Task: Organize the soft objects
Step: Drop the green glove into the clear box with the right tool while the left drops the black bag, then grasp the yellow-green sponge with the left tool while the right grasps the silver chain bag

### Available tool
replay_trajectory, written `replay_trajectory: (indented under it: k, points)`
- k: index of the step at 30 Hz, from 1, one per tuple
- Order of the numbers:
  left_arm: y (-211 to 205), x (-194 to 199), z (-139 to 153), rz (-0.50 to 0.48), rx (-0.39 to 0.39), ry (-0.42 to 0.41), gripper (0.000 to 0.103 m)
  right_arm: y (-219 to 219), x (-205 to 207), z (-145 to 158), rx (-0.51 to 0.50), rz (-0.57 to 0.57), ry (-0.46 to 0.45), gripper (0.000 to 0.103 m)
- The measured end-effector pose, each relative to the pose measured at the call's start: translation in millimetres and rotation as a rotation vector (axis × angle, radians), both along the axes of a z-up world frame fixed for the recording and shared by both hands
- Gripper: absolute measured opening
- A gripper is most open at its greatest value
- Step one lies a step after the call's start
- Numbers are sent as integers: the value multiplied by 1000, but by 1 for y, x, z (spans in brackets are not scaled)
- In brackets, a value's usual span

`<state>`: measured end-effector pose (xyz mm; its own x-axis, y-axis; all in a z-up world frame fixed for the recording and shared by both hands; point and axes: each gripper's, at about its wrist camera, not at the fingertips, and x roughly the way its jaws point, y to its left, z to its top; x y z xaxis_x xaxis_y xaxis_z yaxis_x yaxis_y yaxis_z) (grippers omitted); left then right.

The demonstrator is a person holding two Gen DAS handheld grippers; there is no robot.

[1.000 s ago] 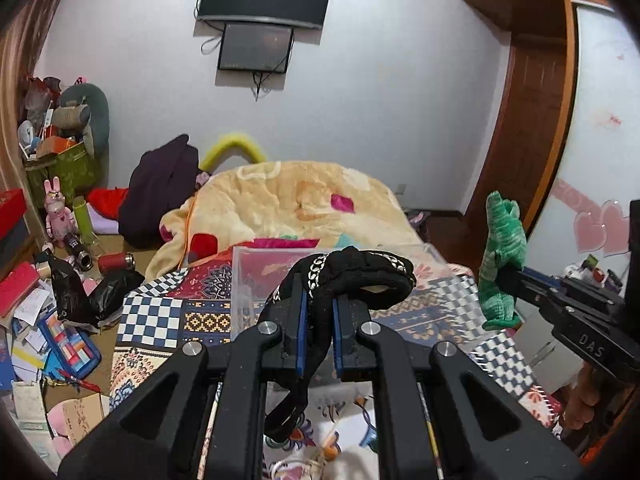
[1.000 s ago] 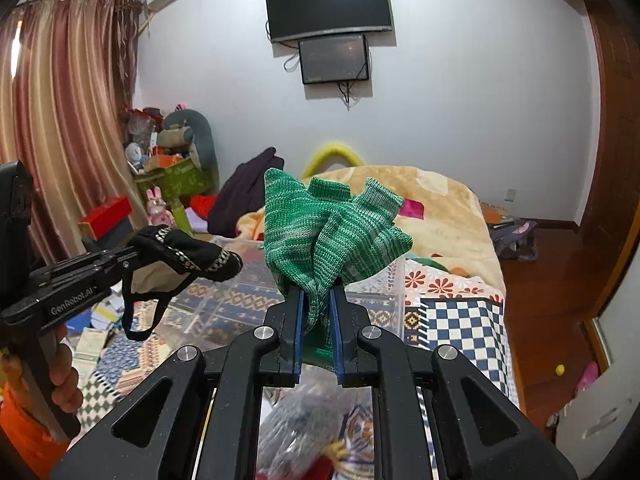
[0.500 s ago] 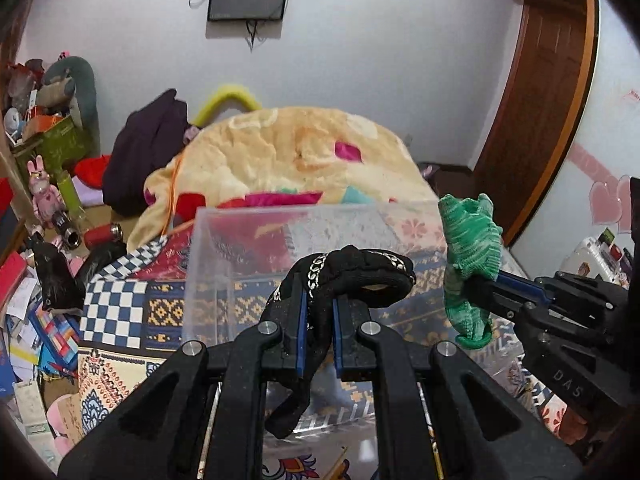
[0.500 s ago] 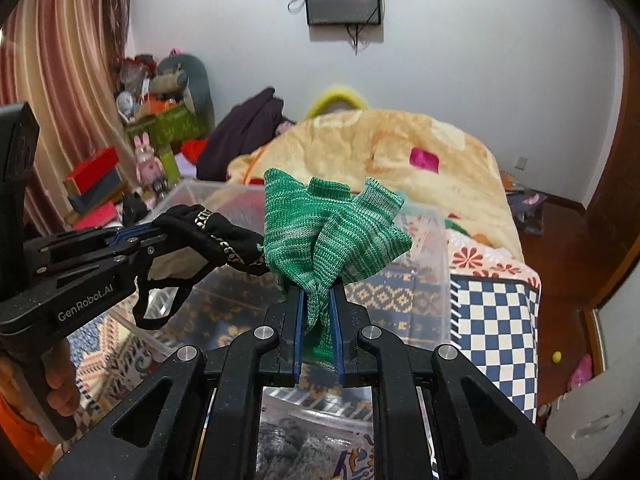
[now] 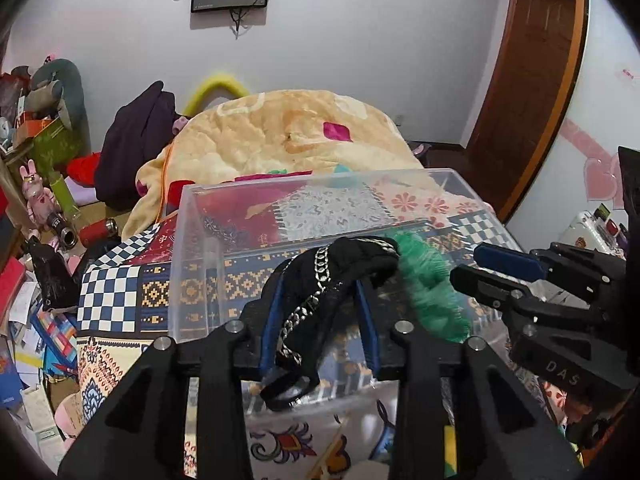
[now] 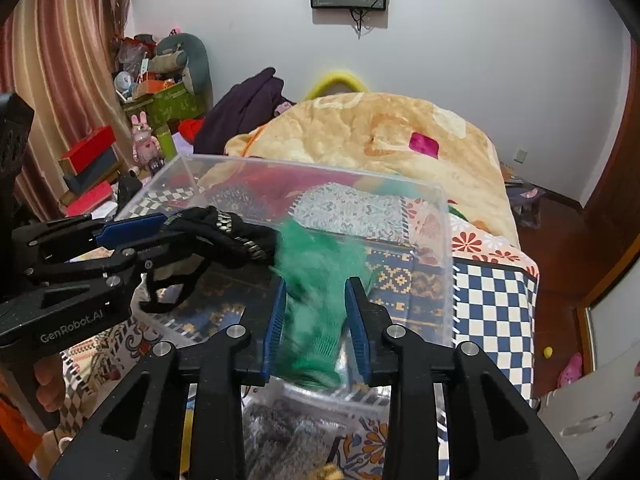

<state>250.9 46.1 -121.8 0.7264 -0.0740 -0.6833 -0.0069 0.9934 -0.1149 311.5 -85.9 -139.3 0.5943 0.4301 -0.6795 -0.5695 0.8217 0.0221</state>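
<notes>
A clear plastic bin (image 5: 188, 248) stands on the patterned bedspread; it also shows in the right wrist view (image 6: 442, 240). My left gripper (image 5: 320, 288) is open over the bin, and a black chain-trimmed garment (image 5: 320, 288) still hangs loosely between its fingers. My right gripper (image 6: 316, 292) is open over the bin, and a green knitted cloth (image 6: 316, 300) is blurred, dropping between its fingers. The green cloth (image 5: 428, 284) shows beside the black garment in the left wrist view, with the right gripper (image 5: 468, 268) to its right. The left gripper (image 6: 160, 232) shows at left in the right wrist view.
A yellow quilt (image 5: 288, 128) is heaped behind the bin. A dark garment (image 5: 136, 140) lies at the back left. Clutter, boxes and a pink rabbit toy (image 5: 36, 196) fill the floor at left. A wooden door (image 5: 524, 80) stands at right.
Both grippers have moved down over the bin and opened. The green cloth has left the right gripper's grasp and is falling; the black garment has slackened between the left fingers.
</notes>
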Motion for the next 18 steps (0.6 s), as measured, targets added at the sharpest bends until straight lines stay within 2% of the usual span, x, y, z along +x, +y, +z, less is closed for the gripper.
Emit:
replay_trajectory:
  k: [4, 10, 18]
  points:
    - [-2, -17, 15, -5, 8, -40, 46, -9, -10, 14, 14, -7, -41, 36]
    - [-9, -50, 38, -24, 21, -112, 54, -24, -30, 30, 59, -10, -96, 42]
    - [-22, -90, 43, -55, 2, -143, 60, -43, -61, 27, 102, -2, -109, 46]
